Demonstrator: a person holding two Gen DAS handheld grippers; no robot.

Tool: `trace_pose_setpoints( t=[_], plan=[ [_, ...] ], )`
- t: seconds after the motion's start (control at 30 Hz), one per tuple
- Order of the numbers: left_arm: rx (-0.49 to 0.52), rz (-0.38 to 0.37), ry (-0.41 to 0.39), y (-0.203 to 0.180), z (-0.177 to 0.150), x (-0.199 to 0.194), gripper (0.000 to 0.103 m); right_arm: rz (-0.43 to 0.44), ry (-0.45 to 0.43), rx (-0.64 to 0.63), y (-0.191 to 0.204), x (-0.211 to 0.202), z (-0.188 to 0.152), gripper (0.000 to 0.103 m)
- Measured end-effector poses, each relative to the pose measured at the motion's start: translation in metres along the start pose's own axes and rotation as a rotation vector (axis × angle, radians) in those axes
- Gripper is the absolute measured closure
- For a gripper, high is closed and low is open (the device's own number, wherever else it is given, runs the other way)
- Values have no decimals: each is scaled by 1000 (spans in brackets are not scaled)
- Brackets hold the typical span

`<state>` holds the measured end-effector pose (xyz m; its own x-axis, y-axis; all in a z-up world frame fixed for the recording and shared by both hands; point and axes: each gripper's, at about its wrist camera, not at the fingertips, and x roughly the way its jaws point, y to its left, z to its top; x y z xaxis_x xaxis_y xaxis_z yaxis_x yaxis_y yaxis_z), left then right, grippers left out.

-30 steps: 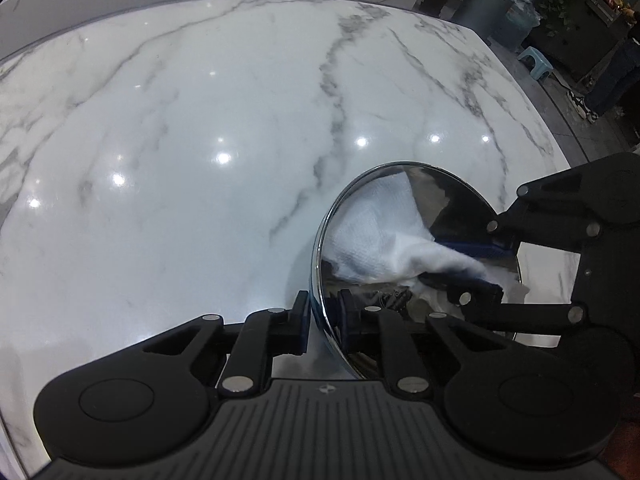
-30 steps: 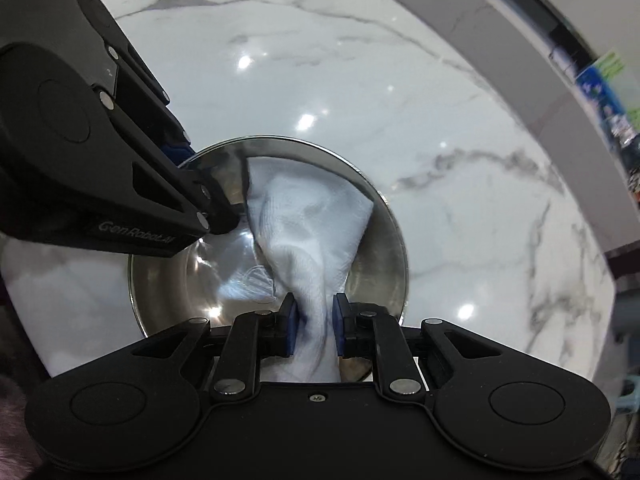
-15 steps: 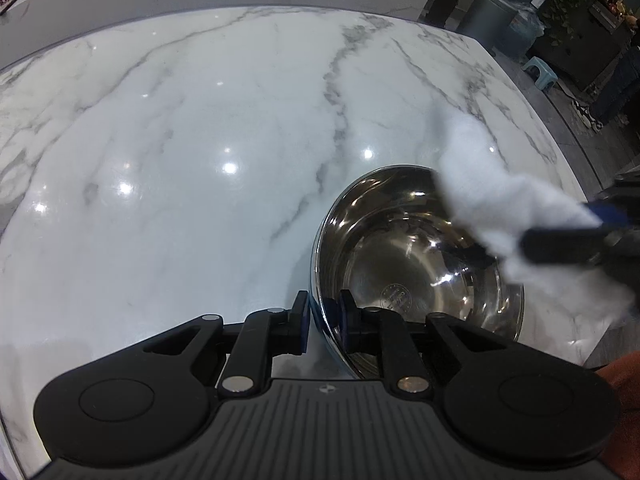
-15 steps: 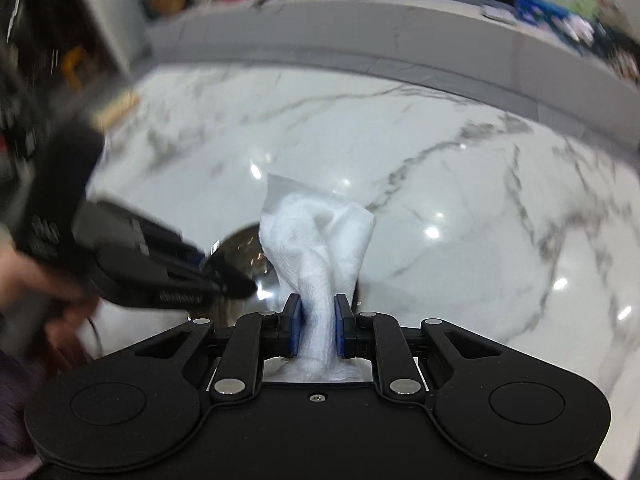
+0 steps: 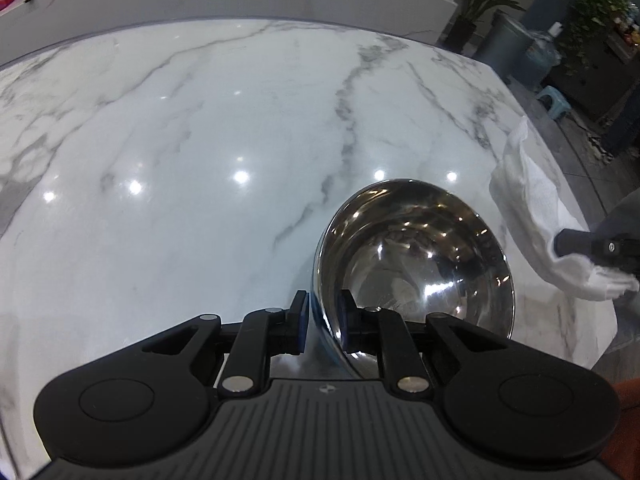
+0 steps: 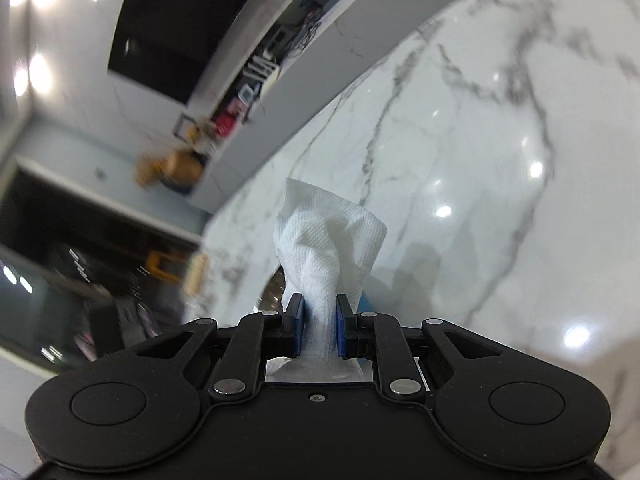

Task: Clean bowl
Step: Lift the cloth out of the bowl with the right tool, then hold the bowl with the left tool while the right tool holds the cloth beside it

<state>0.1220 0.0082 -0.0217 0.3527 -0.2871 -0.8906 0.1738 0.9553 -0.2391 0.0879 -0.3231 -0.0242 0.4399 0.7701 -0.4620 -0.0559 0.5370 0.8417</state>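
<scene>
— Starting at the left gripper (image 5: 323, 322): what are its jaws doing?

— Clamped on the near rim of the steel bowl (image 5: 416, 256), one pad outside the wall, one inside. I judge that grip is there to steady the bowl on the marble bench (image 5: 200, 160) so it can't skate or spin on the glossy top.

— And the right gripper (image 6: 318, 330)?

— Its jaws are pinched tight on a bunched white paper towel (image 6: 330, 244); the free end fans out ahead of the pads. In the left wrist view the towel (image 5: 536, 216) hangs off to the right of the bowl, clear of the rim and not touching it.

— So nothing is inside the bowl?

— No. The inside looks bare and bright, showing only reflections. Holding the towel well away suggests the wiping is finished or paused; I can't tell which.

— Where does the bowl sit overall?

— Close to the bench's near right corner, upright.

— Any writing or brand?

— A faint mark shows low on the bowl's floor, too small to read. Nothing legible on either gripper body.
</scene>
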Motion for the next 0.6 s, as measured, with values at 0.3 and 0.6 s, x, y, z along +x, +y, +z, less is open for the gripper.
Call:
trace_pose_setpoints(
  t=[0.3,0.6],
  plan=[
    [-81,81,26,-7,-6,-2,90,136,71,242,-54,23,0,88],
    [-94,155,46,-14,-2,4,92,59,152,244,-64,48,2,88]
  ],
)
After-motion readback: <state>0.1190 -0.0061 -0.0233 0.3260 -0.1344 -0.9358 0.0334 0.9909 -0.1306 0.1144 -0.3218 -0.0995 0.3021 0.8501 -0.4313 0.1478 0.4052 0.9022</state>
